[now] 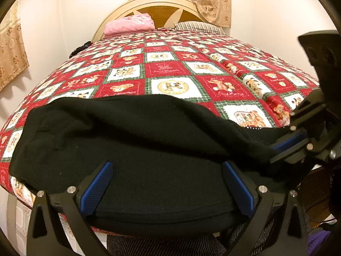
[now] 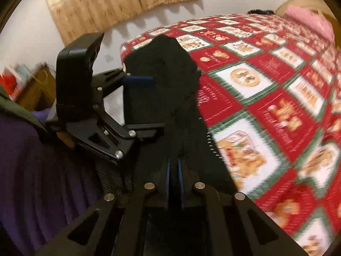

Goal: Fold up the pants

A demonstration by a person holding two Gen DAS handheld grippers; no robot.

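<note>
Black pants (image 1: 127, 132) lie bunched along the near edge of a red patchwork bed quilt (image 1: 170, 70). My left gripper (image 1: 167, 164) stands open, its blue pads (image 1: 96, 183) wide apart, with the pants' near edge lying between them. At the right, my right gripper (image 1: 277, 149) clamps the pants' right end. In the right wrist view my right gripper (image 2: 174, 160) is shut on a fold of the pants (image 2: 168, 64), which stretch away over the quilt (image 2: 266, 106). The left gripper's blue pad (image 2: 138, 98) shows beside the cloth.
A pink pillow (image 1: 130, 24) and a striped pillow (image 1: 198, 25) rest against the headboard (image 1: 162, 6). Beige curtains (image 2: 106, 2) hang on the white wall. A person's purple garment (image 2: 32, 160) and a wooden cabinet (image 2: 36, 89) are beside the bed.
</note>
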